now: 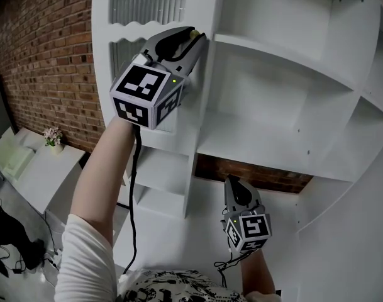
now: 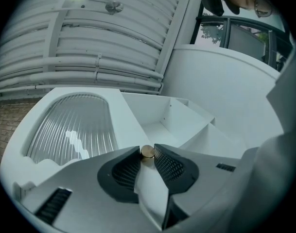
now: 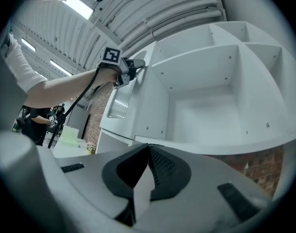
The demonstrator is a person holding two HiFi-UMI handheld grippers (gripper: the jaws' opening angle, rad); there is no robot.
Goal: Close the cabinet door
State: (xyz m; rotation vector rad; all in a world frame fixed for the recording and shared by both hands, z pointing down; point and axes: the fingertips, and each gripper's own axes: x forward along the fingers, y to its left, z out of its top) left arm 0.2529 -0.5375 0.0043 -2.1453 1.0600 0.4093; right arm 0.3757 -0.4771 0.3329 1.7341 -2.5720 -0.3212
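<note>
The white cabinet door (image 1: 116,36) with a ribbed glass pane (image 2: 70,130) stands open at the left of the cabinet (image 1: 273,106). My left gripper (image 1: 192,38) is raised to the door's edge and shut on its small brass knob (image 2: 147,152), which sits pinched between the two dark pads. In the right gripper view the left gripper (image 3: 133,68) shows at the door's (image 3: 119,101) edge. My right gripper (image 1: 238,186) hangs low in front of the cabinet's bottom shelf, its jaws (image 3: 148,148) closed tip to tip with nothing between them.
Bare white shelves (image 3: 211,96) fill the cabinet. A brick wall (image 1: 46,55) runs along the left. A low white unit (image 1: 40,168) carries a small flower pot (image 1: 52,137). A black cable (image 1: 134,194) hangs from the left gripper. A person (image 3: 33,120) stands far off.
</note>
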